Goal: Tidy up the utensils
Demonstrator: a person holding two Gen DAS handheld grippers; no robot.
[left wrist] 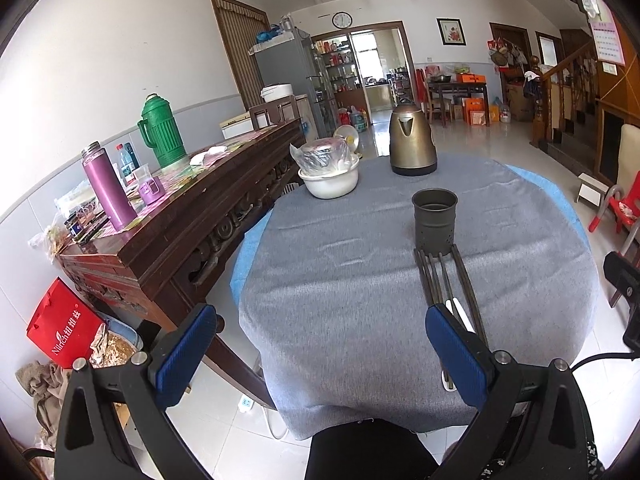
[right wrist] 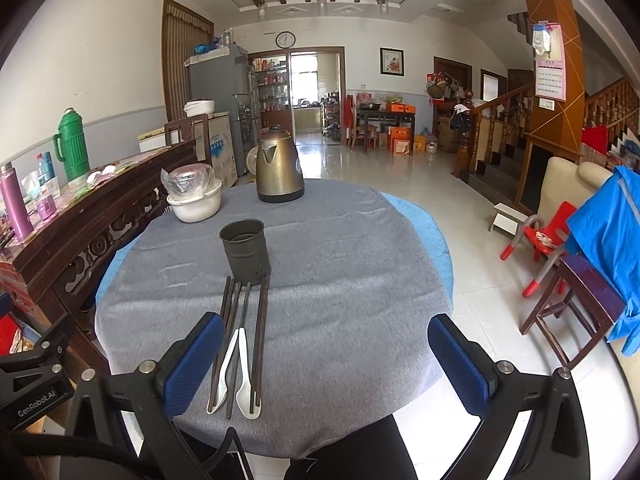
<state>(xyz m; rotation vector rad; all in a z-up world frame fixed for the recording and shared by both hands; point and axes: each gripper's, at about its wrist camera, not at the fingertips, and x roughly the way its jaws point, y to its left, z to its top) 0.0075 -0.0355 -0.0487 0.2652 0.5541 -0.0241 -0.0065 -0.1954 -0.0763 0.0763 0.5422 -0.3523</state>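
Both the left gripper (left wrist: 320, 356) and right gripper (right wrist: 326, 364) hover wide open, empty. At the right gripper's eleven o'clock, dark chopsticks (right wrist: 262, 320) and white plastic spoons (right wrist: 245, 376) lie bunched; one pinch may snag several. The dark perforated metal cup (right wrist: 246, 252) at twelve could tip on the grey-clothed surface (right wrist: 340, 280).

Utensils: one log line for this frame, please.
stage: pre-grasp | left gripper: open | right gripper: open | chopsticks and spoons: flat on cloth | holder: upright
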